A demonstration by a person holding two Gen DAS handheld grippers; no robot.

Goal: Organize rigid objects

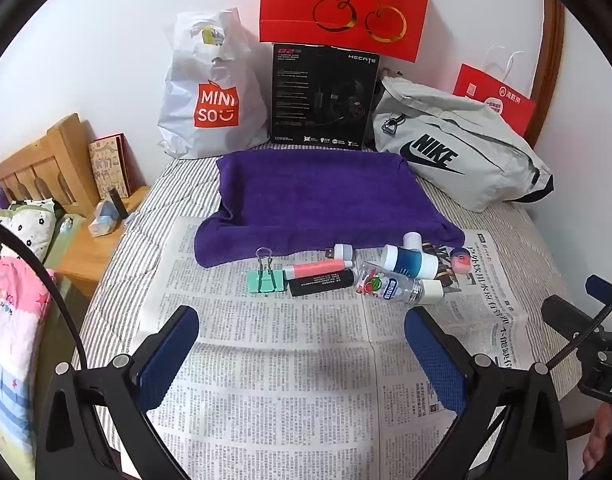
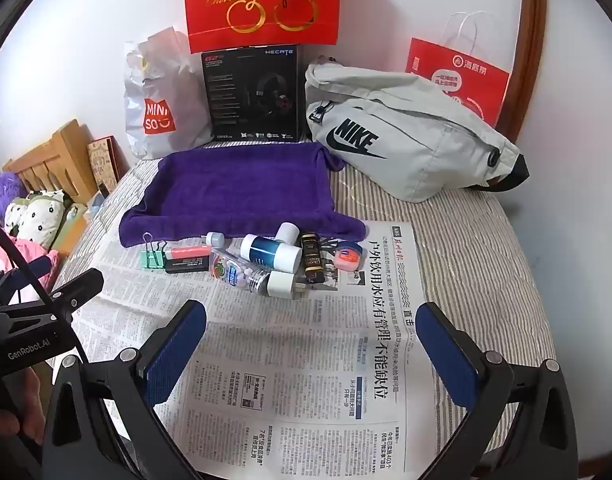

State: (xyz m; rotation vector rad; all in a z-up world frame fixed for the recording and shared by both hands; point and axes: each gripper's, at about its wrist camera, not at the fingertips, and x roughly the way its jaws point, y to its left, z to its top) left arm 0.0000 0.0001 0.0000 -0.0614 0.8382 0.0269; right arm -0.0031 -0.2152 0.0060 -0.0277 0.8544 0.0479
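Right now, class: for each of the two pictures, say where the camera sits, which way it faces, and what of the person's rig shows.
Left wrist: sits on the left gripper, facing the purple towel; its open blue fingers and the right gripper show.
Right wrist: sits on the right gripper, facing likewise; open fingers and the left gripper show.
Shared: newspaper, green binder clip, towel.

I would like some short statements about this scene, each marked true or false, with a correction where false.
1. Both the left hand-held gripper and the right hand-held gripper are open and hold nothing. True.
2. The green binder clip lies on the purple towel. False: it lies on the newspaper, in front of the towel.
3. The clear bottle stands upright. False: it lies on its side.
4. The grey Nike bag lies to the right of the towel. True.
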